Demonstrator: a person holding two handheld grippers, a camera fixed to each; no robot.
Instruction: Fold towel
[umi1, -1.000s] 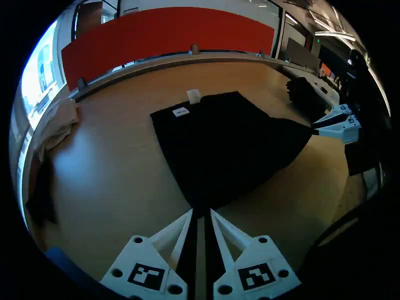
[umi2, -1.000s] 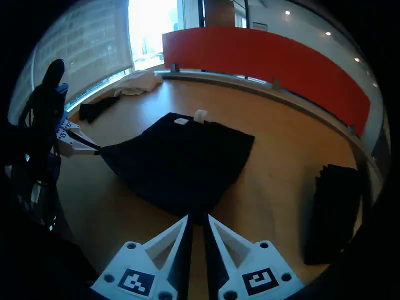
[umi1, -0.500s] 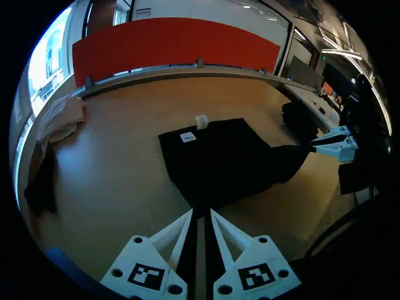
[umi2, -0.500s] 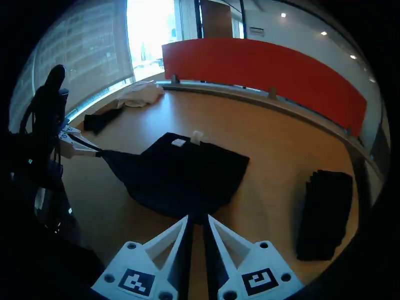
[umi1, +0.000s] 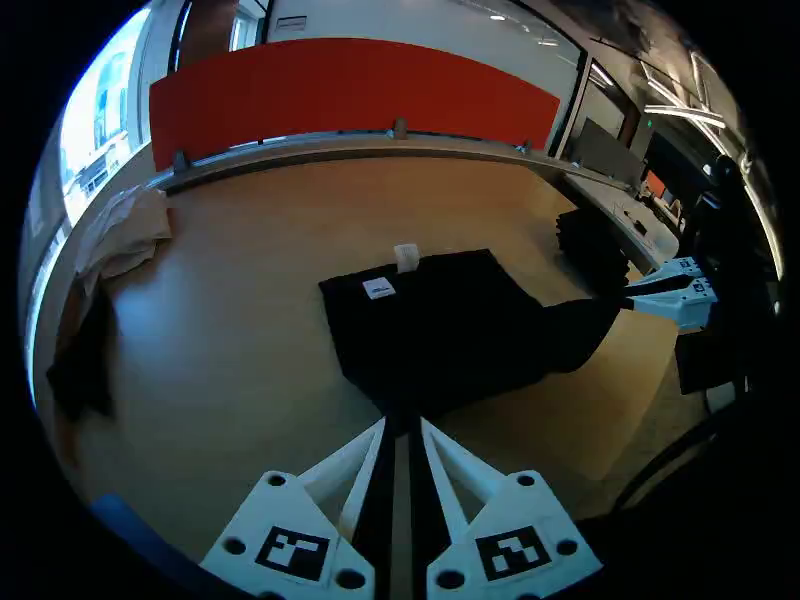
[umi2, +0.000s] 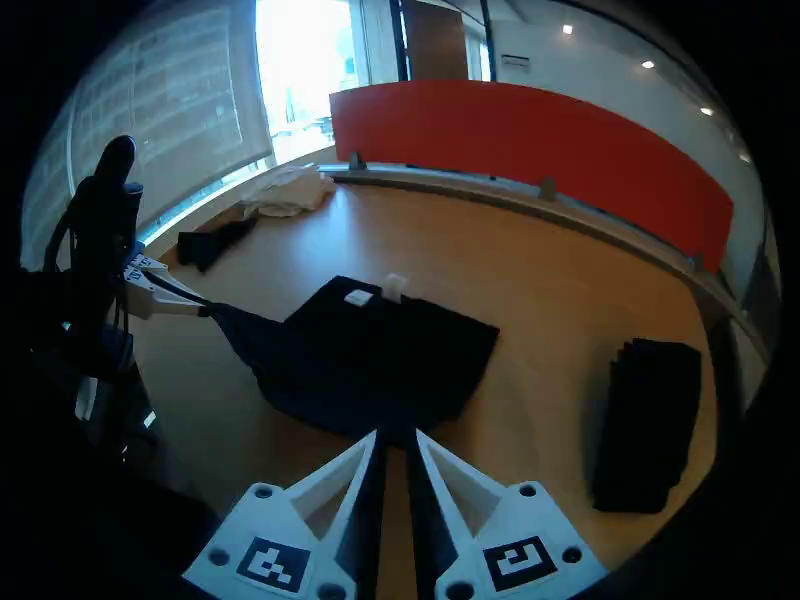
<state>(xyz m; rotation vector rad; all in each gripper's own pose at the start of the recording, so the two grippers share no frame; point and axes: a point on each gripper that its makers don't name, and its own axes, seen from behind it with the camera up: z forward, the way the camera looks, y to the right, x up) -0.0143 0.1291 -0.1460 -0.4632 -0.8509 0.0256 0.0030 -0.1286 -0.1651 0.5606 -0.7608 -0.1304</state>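
Left gripper (umi1: 405, 422) and right gripper (umi2: 396, 433) each clench the black towel (umi1: 440, 320) (corners lifted).

No legible text; white tag (umi1: 378, 289) on towel (umi1: 450, 320) too small.

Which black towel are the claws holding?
The spread-out black towel in the middle: the left claw and right claw each pinch a corner. The folded black stack lies apart, untouched.

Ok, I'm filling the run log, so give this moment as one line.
left gripper: shut on black cloth towel corner | right gripper: shut on other corner | towel: far part flat on wooden table
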